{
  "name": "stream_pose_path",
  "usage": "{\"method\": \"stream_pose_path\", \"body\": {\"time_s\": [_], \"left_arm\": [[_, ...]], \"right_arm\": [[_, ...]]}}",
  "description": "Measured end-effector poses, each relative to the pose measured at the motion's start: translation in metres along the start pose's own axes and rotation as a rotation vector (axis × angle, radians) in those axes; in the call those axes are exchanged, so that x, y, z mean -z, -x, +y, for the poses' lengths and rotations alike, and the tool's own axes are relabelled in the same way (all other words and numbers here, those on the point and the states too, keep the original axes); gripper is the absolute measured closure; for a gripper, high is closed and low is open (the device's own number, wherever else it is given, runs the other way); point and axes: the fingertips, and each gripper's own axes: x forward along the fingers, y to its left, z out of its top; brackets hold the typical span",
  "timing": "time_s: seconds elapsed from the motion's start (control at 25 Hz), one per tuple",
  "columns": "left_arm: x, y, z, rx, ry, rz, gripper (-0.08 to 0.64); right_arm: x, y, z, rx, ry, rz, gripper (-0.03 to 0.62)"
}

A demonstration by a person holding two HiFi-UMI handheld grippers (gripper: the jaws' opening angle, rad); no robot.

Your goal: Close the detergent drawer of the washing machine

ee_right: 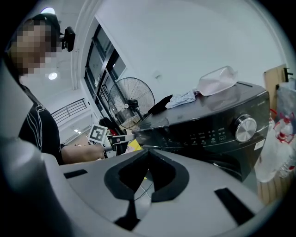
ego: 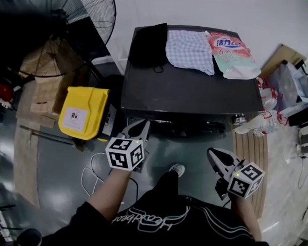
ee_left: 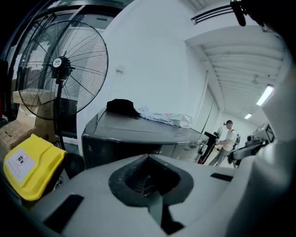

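left tongs, right tongs seemingly closed

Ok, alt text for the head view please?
Seen from above, a person faces a dark washing machine, left claw near its front left corner, right claw farther back. A black cloth, a checked cloth and a detergent bag lie on top; a yellow bin stands left.

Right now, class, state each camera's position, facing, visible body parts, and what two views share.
Head view: on the head, looking steeply down at the washing machine top; forearms, left gripper and right gripper show.
Left gripper view: on that gripper, facing the machine's corner and the fan; only its shut jaws show.
Right gripper view: on that gripper, facing the dial; arm and torso show.
Shared: both gripper views show the fan.
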Motion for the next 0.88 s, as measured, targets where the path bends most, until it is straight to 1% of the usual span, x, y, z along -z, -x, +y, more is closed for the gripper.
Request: {"method": "stream_pose_path", "body": {"time_s": [0.16,0.32,0.44,0.56,0.68,0.8,0.88], "left_arm": [[-0.009,0.036,-0.040,0.094,-0.026,-0.029,0.538],[-0.017,0.079,-0.085,0.190,-0.069,-0.069,0.538],[-0.021,0.110,-0.115,0.244,-0.099,-0.095,0.538],[-0.024,0.143,-0.143,0.296,-0.108,-0.122,0.538],[-0.025,0.175,-0.171,0.361,-0.137,-0.151,0.538],[-0.028,0.200,-0.195,0.401,-0.169,-0.172,0.538],[-0.031,0.212,-0.207,0.417,-0.171,-0.184,0.538]], "right_arm": [[0.000,0.009,0.019,-0.020,0.027,-0.013,0.566],[-0.005,0.023,0.043,-0.046,0.072,-0.041,0.566],[-0.009,0.036,0.067,-0.072,0.107,-0.065,0.566],[-0.010,0.050,0.093,-0.103,0.132,-0.085,0.566],[-0.013,0.065,0.120,-0.136,0.161,-0.123,0.566],[-0.017,0.081,0.144,-0.163,0.185,-0.168,0.566],[-0.019,0.091,0.157,-0.172,0.196,-0.190,0.566]]}}
